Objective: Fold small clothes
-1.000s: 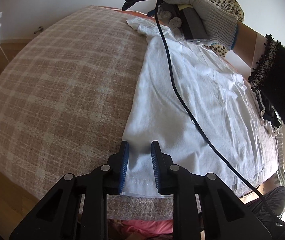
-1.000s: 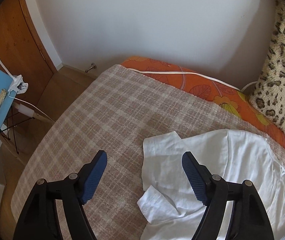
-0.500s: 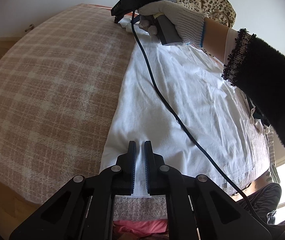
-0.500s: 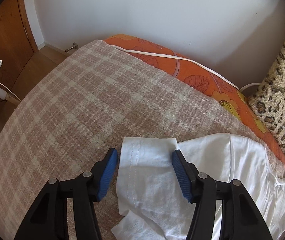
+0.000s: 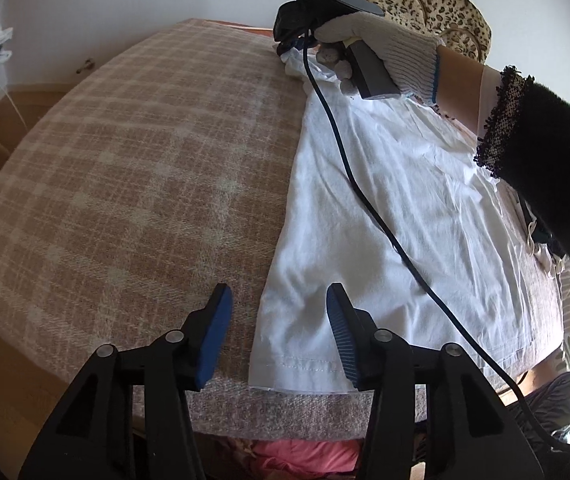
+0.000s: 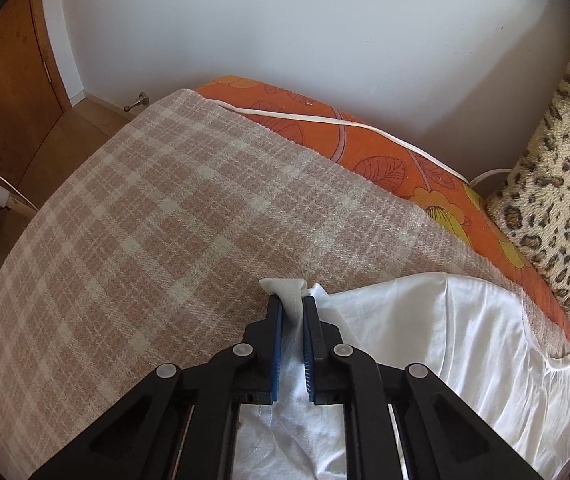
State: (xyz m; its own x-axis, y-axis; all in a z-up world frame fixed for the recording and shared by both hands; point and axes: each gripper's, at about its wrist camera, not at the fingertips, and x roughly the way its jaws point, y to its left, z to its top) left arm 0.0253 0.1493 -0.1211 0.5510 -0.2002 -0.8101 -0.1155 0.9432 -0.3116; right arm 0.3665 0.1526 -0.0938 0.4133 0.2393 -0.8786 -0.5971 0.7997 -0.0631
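A white T-shirt (image 5: pixel 397 208) lies spread on a beige plaid blanket (image 5: pixel 133 168). My left gripper (image 5: pixel 279 312) is open, its jaws straddling the shirt's near hem corner just above the cloth. My right gripper (image 6: pixel 292 312) is shut on the shirt's sleeve (image 6: pixel 285 290), which bunches up between the blue pads. In the left wrist view the right gripper (image 5: pixel 291 42) sits at the far end of the shirt, held by a gloved hand, its black cable trailing across the cloth.
A leopard-print cushion (image 6: pixel 557 208) lies at the right. An orange floral sheet (image 6: pixel 369 160) with a white cord runs along the wall. The blanket's near edge (image 5: pixel 285 416) drops off below my left gripper. A wooden door (image 6: pixel 9 92) stands at the left.
My left gripper, shut on the hem half a second ago, has opened wide. My right gripper has closed from wide open onto the sleeve.
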